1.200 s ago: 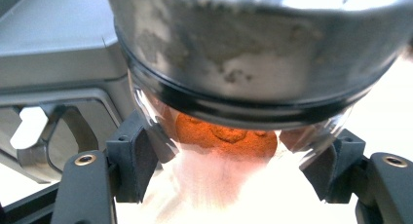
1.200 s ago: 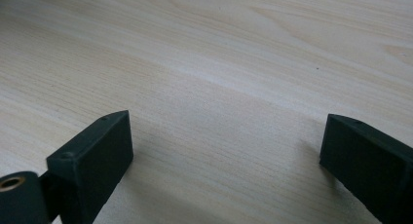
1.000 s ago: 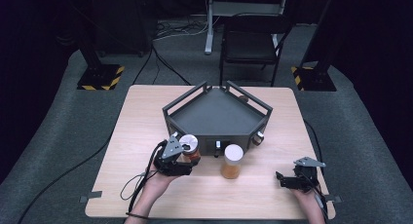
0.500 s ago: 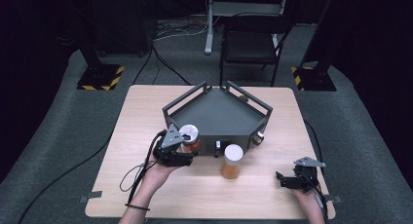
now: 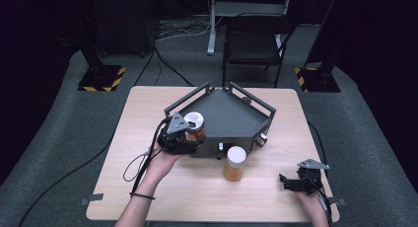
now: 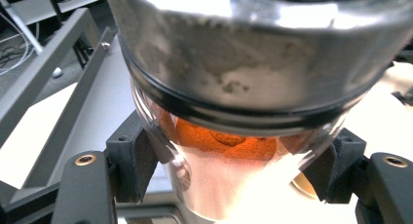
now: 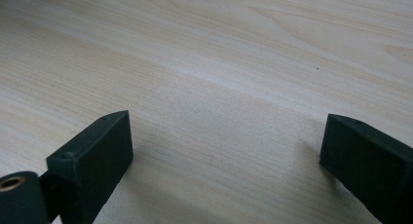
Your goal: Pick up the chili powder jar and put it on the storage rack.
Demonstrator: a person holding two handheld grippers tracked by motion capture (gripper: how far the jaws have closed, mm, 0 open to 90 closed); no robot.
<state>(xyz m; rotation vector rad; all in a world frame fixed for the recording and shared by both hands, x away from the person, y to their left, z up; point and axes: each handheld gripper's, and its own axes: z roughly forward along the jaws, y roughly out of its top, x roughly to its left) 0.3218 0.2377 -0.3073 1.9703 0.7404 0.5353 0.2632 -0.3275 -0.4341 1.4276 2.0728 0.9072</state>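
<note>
Between the left tool's (image 5: 190,134) clamped jaws, a round glass jar (image 6: 229,151), metal-lidded; right tool (image 7: 229,151) agape.

Tray (image 5: 231,113) mid-bench (image 5: 148,113); jar (image 5: 194,127) in left claw (image 5: 190,138) at tray's near-left edge; second jar (image 5: 235,164) near of tray; right claw (image 5: 291,182) near-right.

Left hand-held gripper (image 5: 190,138) carried its spice jar (image 5: 194,126) forward – from table front to tray edge (image 5: 170,110)
</note>
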